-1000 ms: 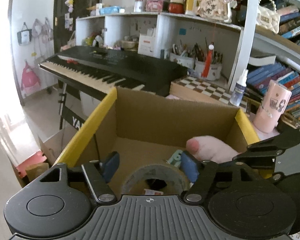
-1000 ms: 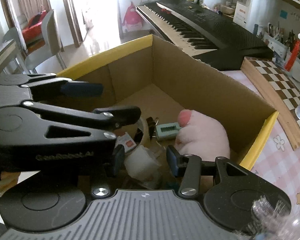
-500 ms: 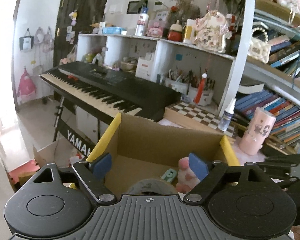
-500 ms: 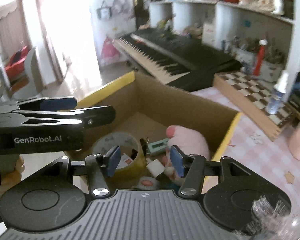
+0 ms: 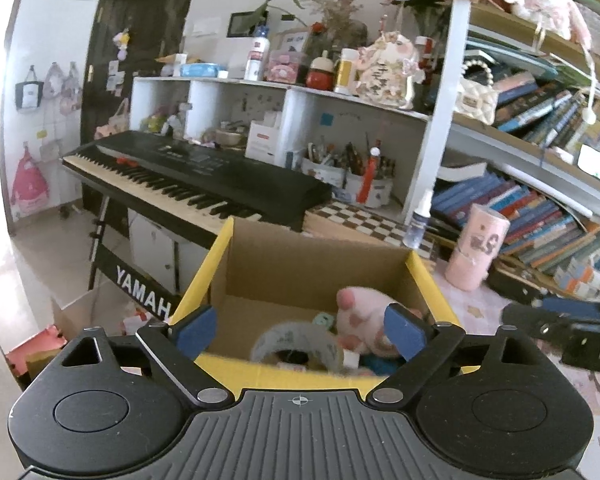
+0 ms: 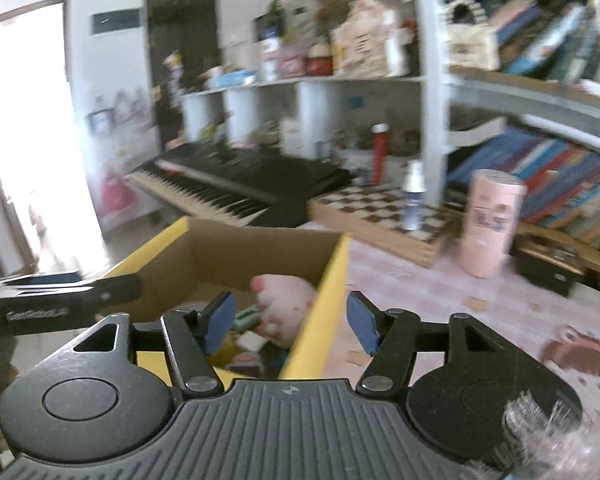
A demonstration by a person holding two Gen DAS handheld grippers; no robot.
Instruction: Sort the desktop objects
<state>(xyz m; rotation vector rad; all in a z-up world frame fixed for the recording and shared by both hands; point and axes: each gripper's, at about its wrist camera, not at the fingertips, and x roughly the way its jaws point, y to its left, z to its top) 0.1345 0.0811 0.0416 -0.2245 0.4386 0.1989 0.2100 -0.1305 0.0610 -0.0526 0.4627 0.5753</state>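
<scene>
**Both grippers empty above the box; next item not yet picked**

Step in hand, as a judgement: between placements. Left gripper hangs just above the near yellow rim of the open brown cardboard box with yellow-edged flaps, jaws spread wide, nothing between the blue pads. Right gripper is also wide open and empty, straddling the box's right-hand yellow wall in its own view, pointed partly toward the pink checked tablecloth. Right view is motion-blurred, so fine detail there is unreliable.

Box contents, from the left view: a translucent roll of packing tape near the front wall, a pink plush paw-shaped toy against the right side, a small mint-green item behind the tape, plus small bits under the tape too obscured to name. Rear half of the box floor looks bare.

Still outside the box on the table: tall pink cylindrical cup with printed sticker, small clear spray bottle standing on the wooden chessboard, and a round pinkish-brown item at the right edge, blurred.

Next move likely calls for the right gripper to swing over the tablecloth, line up on one loose item, and close on it. The cup is wide; jaws need full opening.
</scene>
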